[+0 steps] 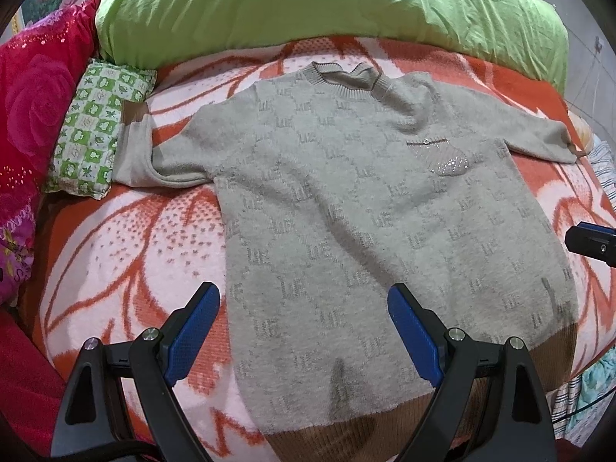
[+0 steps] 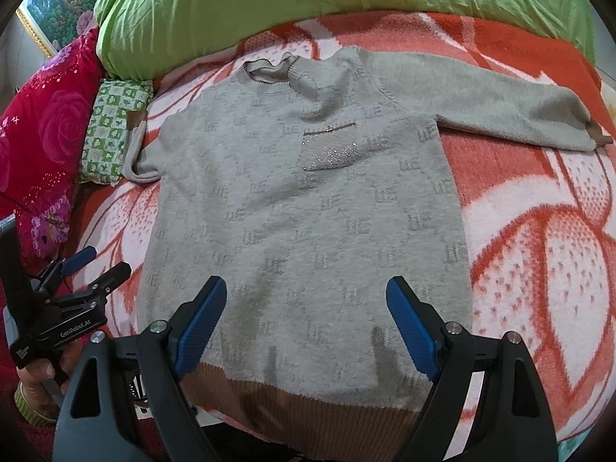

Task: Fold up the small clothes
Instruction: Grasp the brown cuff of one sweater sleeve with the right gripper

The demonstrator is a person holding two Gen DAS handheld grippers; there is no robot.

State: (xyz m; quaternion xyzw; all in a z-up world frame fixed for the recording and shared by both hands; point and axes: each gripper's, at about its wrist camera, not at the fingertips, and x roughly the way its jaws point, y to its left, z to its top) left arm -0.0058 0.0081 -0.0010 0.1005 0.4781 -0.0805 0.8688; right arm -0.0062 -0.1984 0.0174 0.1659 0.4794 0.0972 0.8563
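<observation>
A small grey knit sweater (image 1: 346, 200) with a brown hem and a sparkly chest pocket lies flat, face up, on the bed; it also shows in the right wrist view (image 2: 308, 211). Its sleeves spread out to both sides. My left gripper (image 1: 304, 308) is open and empty, hovering over the sweater's lower left part near the hem. My right gripper (image 2: 306, 300) is open and empty over the lower middle of the sweater. The left gripper also shows in the right wrist view (image 2: 98, 263), at the left edge of the sweater. One tip of the right gripper (image 1: 589, 242) shows at the right edge of the left wrist view.
The sweater lies on an orange and white flowered blanket (image 1: 154, 238). A green duvet (image 1: 327, 4) is bunched at the back. A green checked small pillow (image 1: 100, 123) and a red rose-print cushion (image 1: 34, 96) lie at the left.
</observation>
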